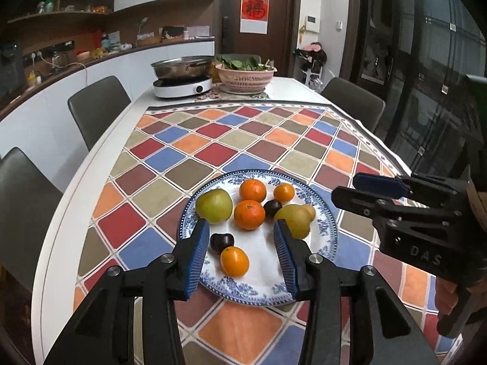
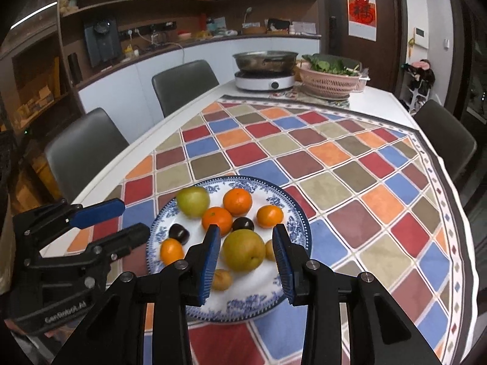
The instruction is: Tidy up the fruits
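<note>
In the left wrist view, the left gripper (image 1: 242,254) hovered over the near part of a blue-and-white plate (image 1: 327,228), its jaws spread wide and holding nothing. Between the blue pads (image 1: 199,255) lay a small orange citrus (image 1: 234,261) and, just beyond it and touching, a dark plum (image 1: 222,242). Past the left fingertip sat a green apple (image 1: 214,206); past the right one, a yellow-green pear (image 1: 293,220). Farther ahead were three tangerines (image 1: 249,214) and a second dark fruit (image 1: 272,208). The right gripper (image 1: 347,190) reached in from the right, beside the plate's rim; its jaws were apart with nothing in them.

In the right wrist view, the right gripper (image 2: 246,255) was likewise spread and empty, with the pear (image 2: 243,250) sitting between its fingers, touching neither. A small yellowish fruit (image 2: 221,279) lay near the left pad, another (image 2: 269,250) beside the pear. The left gripper (image 2: 135,217) stood left of the plate (image 2: 292,213), open. All fruit rested on the plate, on a checkered tablecloth (image 2: 365,182).
</note>
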Demonstrator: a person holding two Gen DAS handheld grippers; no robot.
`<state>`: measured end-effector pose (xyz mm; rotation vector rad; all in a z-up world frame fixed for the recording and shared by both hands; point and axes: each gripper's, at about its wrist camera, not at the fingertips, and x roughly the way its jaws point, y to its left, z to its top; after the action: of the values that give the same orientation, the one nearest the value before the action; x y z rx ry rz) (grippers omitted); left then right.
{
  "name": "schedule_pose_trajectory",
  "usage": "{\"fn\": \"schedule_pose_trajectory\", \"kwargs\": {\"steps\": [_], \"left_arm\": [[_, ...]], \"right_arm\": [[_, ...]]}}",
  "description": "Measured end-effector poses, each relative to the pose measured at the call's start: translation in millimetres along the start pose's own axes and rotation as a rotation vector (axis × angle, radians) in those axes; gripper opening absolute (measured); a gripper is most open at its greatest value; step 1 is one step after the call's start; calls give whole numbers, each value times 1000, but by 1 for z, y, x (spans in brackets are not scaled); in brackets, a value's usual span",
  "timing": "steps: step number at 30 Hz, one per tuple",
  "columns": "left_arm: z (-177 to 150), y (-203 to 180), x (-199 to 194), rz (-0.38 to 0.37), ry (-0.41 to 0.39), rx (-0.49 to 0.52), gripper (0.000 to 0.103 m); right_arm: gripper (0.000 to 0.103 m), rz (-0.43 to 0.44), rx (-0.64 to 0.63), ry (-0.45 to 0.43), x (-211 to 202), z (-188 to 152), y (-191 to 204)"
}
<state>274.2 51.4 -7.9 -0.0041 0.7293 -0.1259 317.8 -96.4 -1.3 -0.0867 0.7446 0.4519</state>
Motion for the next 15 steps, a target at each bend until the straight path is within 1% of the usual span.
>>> {"fn": "schedule_pose_trajectory", "kwargs": {"steps": [3, 5, 6, 7, 9, 12, 13, 15], "left_arm": [[-4, -5, -16, -6, -9, 4, 44], [-7, -8, -25, -7, -20, 3, 49], [-9, -9, -29, -4, -26, 1, 51], [-12, -10, -36, -2, -32, -2, 51], [-15, -11, -44, 1, -41, -8, 53], [-20, -14, -61, 24, -65, -21, 62], [-22, -15, -66, 32, -72, -23, 64], [-26, -18, -76, 43, -86, -23, 66]], "right_arm": [[37, 2, 9, -18, -16, -4, 3], [37, 7, 10, -31, -30, -9, 7], [40, 6, 9, -34, -33, -10, 8], [47, 2, 8, -40, -39, -12, 10], [50, -10, 8, -57, -50, -16, 12], [50, -28, -3, -74, -67, -23, 16], [54, -36, -1, -80, -73, -27, 17], [60, -51, 11, -92, -84, -33, 16]]}}
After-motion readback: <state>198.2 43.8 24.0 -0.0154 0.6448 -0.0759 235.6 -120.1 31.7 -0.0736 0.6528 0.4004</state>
